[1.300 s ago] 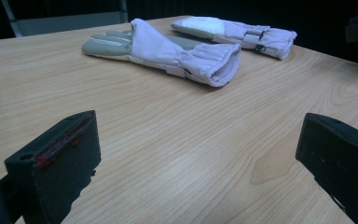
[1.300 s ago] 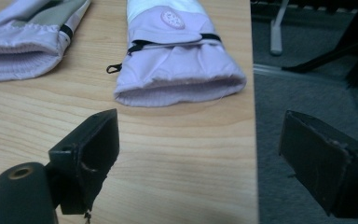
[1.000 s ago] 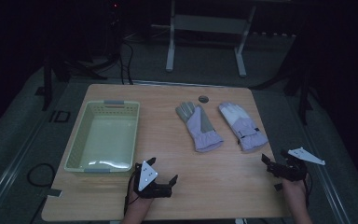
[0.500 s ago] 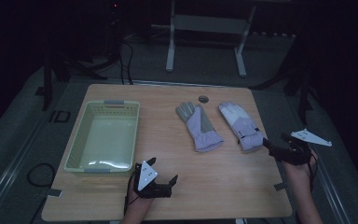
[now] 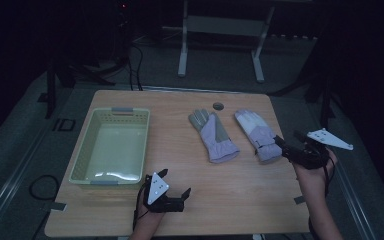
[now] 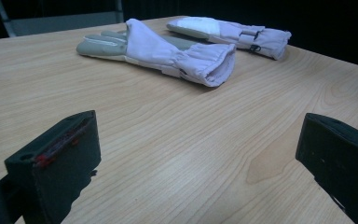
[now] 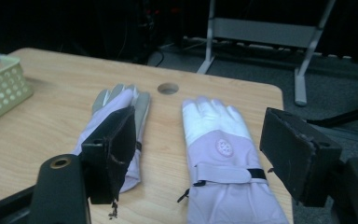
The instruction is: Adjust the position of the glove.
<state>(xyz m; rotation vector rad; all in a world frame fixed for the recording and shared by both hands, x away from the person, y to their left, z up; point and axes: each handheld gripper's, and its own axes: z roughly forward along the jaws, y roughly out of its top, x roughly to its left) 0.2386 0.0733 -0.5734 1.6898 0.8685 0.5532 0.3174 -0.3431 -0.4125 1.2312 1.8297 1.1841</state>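
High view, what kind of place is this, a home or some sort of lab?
Most likely a lab or recording room, not a home: a bare wooden table in a darkened room, cables trailing over grey flooring, and a metal stand frame behind it.

Right tongs [image 5: 284, 145] moved up to right glove [image 5: 255, 131] cuff, jaws closing
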